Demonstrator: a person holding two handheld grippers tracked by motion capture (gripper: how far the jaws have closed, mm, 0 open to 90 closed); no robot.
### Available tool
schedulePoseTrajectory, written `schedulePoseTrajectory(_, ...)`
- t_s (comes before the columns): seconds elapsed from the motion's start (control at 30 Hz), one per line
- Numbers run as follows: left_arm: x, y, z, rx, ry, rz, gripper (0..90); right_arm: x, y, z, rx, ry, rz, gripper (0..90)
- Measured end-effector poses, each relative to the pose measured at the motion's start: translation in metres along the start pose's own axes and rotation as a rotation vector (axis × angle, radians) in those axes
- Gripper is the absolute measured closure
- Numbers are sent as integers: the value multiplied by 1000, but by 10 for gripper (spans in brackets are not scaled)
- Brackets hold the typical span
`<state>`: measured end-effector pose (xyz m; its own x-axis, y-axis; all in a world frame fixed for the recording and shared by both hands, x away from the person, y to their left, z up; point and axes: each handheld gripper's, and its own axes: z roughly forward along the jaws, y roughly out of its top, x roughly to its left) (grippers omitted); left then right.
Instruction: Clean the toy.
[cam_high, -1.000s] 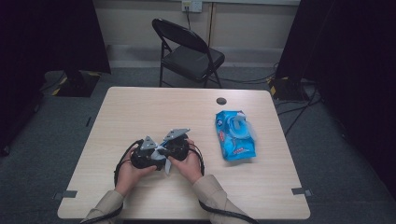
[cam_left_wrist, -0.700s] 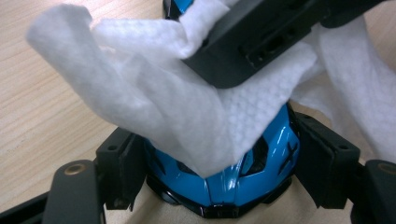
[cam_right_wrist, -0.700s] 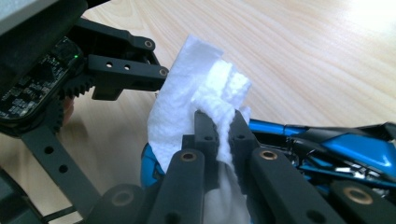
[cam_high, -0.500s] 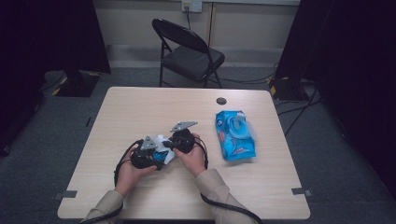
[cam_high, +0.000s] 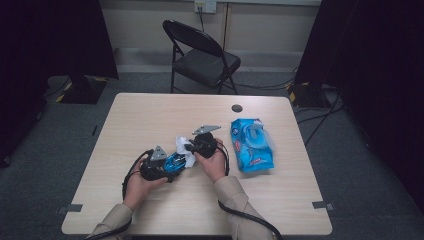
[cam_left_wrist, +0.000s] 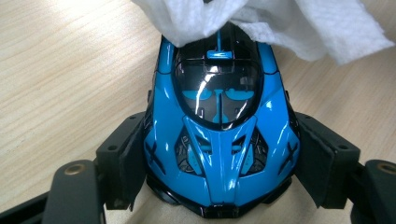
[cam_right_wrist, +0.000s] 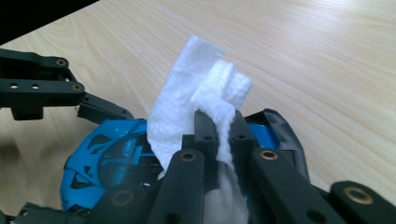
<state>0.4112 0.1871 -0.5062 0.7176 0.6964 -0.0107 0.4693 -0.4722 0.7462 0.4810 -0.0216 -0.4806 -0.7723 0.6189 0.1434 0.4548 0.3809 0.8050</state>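
L gripper (cam_high: 167, 167) sits at the table's (cam_high: 150, 115) front-left, jaws pressed on both flanks of the blue toy car (cam_left_wrist: 219, 135) w/ the nose toward its camera; car held just above the wood. Next along, R gripper (cam_high: 189, 148) has its jaws pinched tight on a white wipe (cam_right_wrist: 201, 107), a fold of it sticking up past the tips, rest draped over the car's rear/roof. Farther right, well apart, the blue wipes pack (cam_high: 252, 145) lies flat.

Step in hand, as I read it: wiping the car down, L holding, R rubbing. Roof end covered; hood & windscreen bare. Next move prob calls for dragging the wipe fwd over windscreen & hood w/ light pressure, L grip kept firm so the car doesn't twist out.
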Motion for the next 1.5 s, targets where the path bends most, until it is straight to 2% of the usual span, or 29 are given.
schedulePoseTrajectory(0.1,0,0,0,0,0,0,260,0,1,0,6,-19,-22,866)
schedulePoseTrajectory(0.27,0,0,0,0,0,0,260,-4,0,-1,1,-44,-22,866)
schedulePoseTrajectory(0.93,0,0,0,0,0,0,260,-16,-2,-5,-15,-78,19,866)
schedulePoseTrajectory(1.07,0,0,0,0,0,0,260,-19,-4,-7,-32,-76,49,866)
schedulePoseTrajectory(1.23,0,0,0,0,0,-1,260,-22,-4,-9,-26,-103,41,866)
schedulePoseTrajectory(1.4,0,0,0,0,0,-1,260,-28,-7,-15,-30,-113,62,865)
schedulePoseTrajectory(1.5,0,0,0,0,1,0,260,-30,-7,-19,-28,-130,59,865)
